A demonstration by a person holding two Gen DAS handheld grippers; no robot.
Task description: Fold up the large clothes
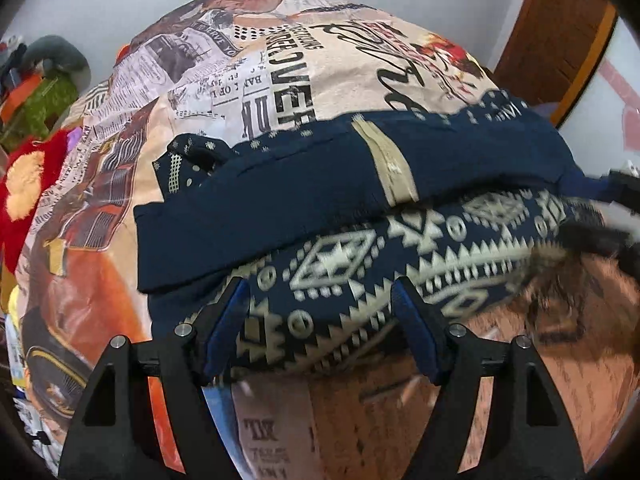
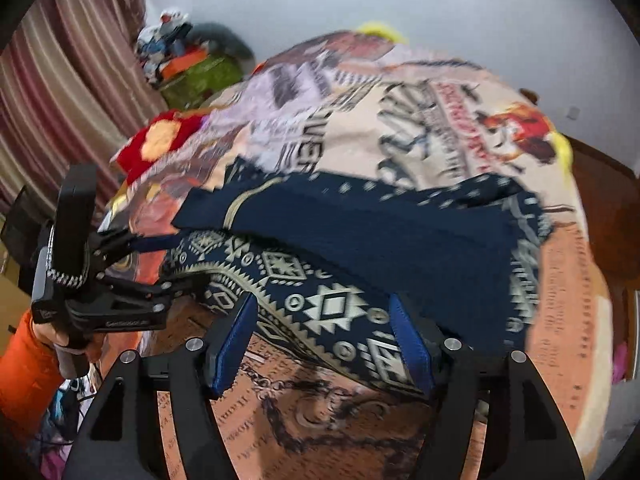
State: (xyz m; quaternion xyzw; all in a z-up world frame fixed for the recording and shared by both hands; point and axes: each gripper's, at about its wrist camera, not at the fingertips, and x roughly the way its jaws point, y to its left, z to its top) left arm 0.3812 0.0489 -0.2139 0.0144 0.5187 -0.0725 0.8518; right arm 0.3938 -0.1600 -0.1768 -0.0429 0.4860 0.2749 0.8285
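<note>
A navy garment [image 1: 320, 208] with a cream geometric pattern lies partly folded on a bed with a printed cover [image 1: 280, 80]; its plain inside is turned over the patterned part. My left gripper [image 1: 320, 284] is open, its blue-padded fingers [image 1: 224, 320] either side of the patterned near edge. My right gripper [image 2: 324, 300] is open over the same edge of the garment [image 2: 360, 240]. The left gripper [image 2: 192, 280] shows in the right wrist view, held by a hand in an orange sleeve. The right gripper [image 1: 624, 196] shows blurred at the far right of the left wrist view.
A red plush item [image 1: 32, 176] and a pile of things [image 1: 44, 92] lie at the bed's left. Striped curtains [image 2: 48, 100] hang on the left. A wooden door [image 1: 560, 48] stands to the right, beside a white wall [image 2: 440, 8].
</note>
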